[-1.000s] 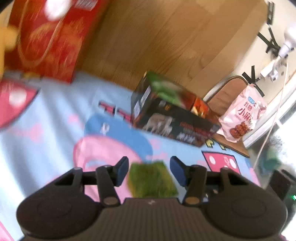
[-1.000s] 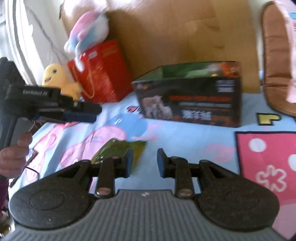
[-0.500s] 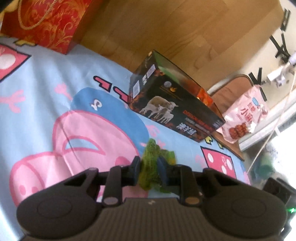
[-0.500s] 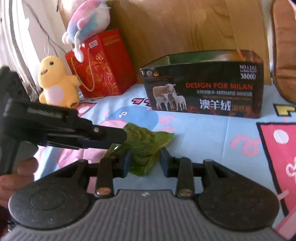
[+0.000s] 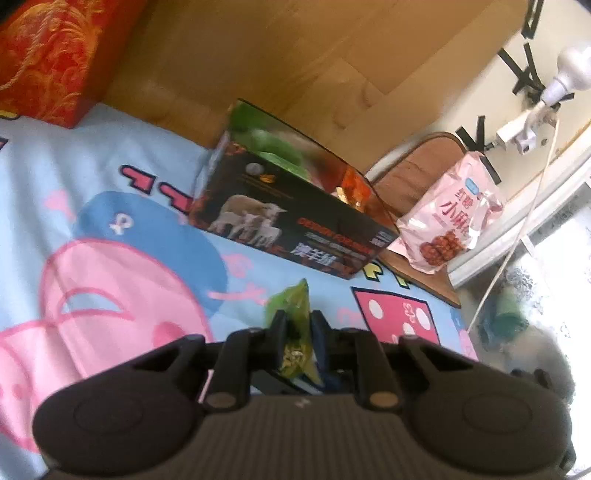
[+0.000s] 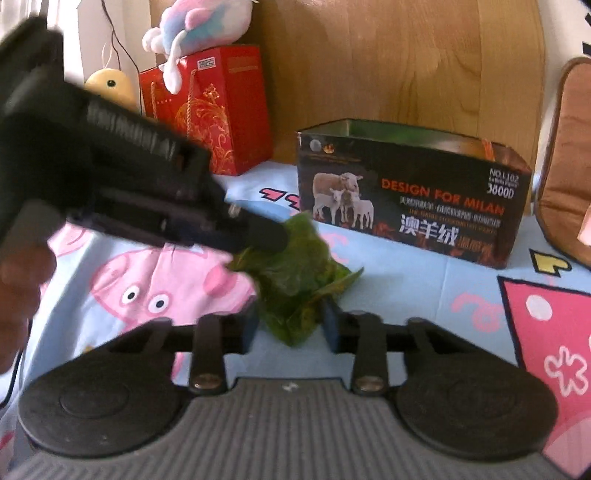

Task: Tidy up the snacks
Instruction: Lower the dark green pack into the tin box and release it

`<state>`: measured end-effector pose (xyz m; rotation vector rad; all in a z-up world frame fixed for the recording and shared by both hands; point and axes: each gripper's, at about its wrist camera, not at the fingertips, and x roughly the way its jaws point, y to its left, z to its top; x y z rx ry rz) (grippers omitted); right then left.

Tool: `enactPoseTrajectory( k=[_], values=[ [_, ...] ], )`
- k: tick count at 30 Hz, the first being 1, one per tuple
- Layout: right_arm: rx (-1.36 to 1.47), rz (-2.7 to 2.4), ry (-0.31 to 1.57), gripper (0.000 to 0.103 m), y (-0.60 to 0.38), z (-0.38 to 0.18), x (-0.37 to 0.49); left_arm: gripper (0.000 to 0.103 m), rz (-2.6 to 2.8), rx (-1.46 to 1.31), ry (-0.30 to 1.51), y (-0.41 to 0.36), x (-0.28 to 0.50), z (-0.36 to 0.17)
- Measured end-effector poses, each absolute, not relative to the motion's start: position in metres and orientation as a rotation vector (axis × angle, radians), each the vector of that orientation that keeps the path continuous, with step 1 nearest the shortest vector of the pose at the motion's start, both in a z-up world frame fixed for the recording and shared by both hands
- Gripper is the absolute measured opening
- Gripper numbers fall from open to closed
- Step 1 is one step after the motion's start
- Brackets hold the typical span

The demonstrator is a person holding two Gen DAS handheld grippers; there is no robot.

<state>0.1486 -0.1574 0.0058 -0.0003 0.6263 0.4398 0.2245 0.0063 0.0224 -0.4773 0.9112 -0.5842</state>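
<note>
A crumpled green snack packet (image 5: 291, 299) is held off the cartoon blanket (image 5: 110, 155), pinched in my shut left gripper (image 5: 297, 321). In the right wrist view the left gripper (image 6: 269, 238) reaches in from the left and grips the packet (image 6: 295, 269) at its upper edge. My right gripper (image 6: 291, 326) is closing, the packet's lower end sits between its jaws, and both pads touch it. Behind stands an open black box (image 6: 406, 206) printed with sheep. The left wrist view shows green and orange packets inside the box (image 5: 295, 229).
A red gift bag (image 6: 214, 110) with a pastel plush toy (image 6: 199, 26) on top and a yellow duck toy (image 6: 110, 85) stand at the back left by the wooden headboard (image 6: 388, 55). A pink snack bag (image 5: 450, 218) leans on a brown cushion (image 6: 565, 166) to the right. A person's hand (image 6: 18, 277) holds the left gripper.
My left gripper shut on the green packet that lay on the blanket and lifted it. My right gripper's fingers came around the packet's lower end and narrowed onto it.
</note>
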Motion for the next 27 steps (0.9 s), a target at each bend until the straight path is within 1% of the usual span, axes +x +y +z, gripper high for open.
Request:
enactPoseTrajectory(
  k=[3,7,11,12,13,14,15,16,17,18,20,21,24,26,27],
  values=[
    [0.008,0.425,0.614,0.016,-0.161,0.006,0.148,0.015,-0.591,-0.45,0.896,-0.003,0.225,0.032],
    [-0.008,0.369,0.521,0.014,-0.166,0.017,0.139,0.017,-0.647,-0.442,0.83,-0.008,0.232,0.062],
    [-0.07,0.314,0.394,0.014,-0.173,0.046,0.148,0.018,-0.661,-0.381,0.737,-0.021,0.259,0.101],
    [-0.1,0.294,0.367,0.015,-0.175,0.054,0.156,0.018,-0.654,-0.363,0.718,-0.025,0.271,0.107],
    [-0.124,0.273,0.346,0.016,-0.176,0.061,0.168,0.021,-0.634,-0.34,0.706,-0.03,0.283,0.11],
    [-0.141,0.261,0.337,0.019,-0.178,0.067,0.182,0.021,-0.593,-0.31,0.698,-0.035,0.297,0.109],
    [-0.171,0.256,0.342,0.022,-0.177,0.071,0.198,0.024,-0.544,-0.277,0.689,-0.04,0.31,0.106],
    [-0.212,0.239,0.347,0.026,-0.175,0.071,0.214,0.024,-0.498,-0.241,0.698,-0.044,0.321,0.099],
    [-0.242,0.211,0.341,0.037,-0.174,0.068,0.227,0.024,-0.454,-0.221,0.728,-0.045,0.329,0.092],
    [-0.273,0.182,0.355,0.039,-0.174,0.063,0.239,0.024,-0.441,-0.231,0.758,-0.043,0.333,0.085],
    [-0.259,0.18,0.409,0.037,-0.179,0.056,0.247,0.027,-0.495,-0.281,0.757,-0.03,0.324,0.077],
    [-0.216,0.19,0.384,0.038,-0.187,0.055,0.238,0.027,-0.491,-0.278,0.747,-0.023,0.315,0.074],
    [-0.125,0.23,0.386,0.038,-0.203,0.052,0.206,0.027,-0.491,-0.313,0.754,0.003,0.287,0.068],
    [-0.061,0.276,0.416,0.038,-0.211,0.048,0.183,0.027,-0.5,-0.354,0.763,0.024,0.264,0.066],
    [-0.022,0.305,0.449,0.038,-0.214,0.044,0.173,0.03,-0.505,-0.361,0.759,0.032,0.25,0.065]
  ],
)
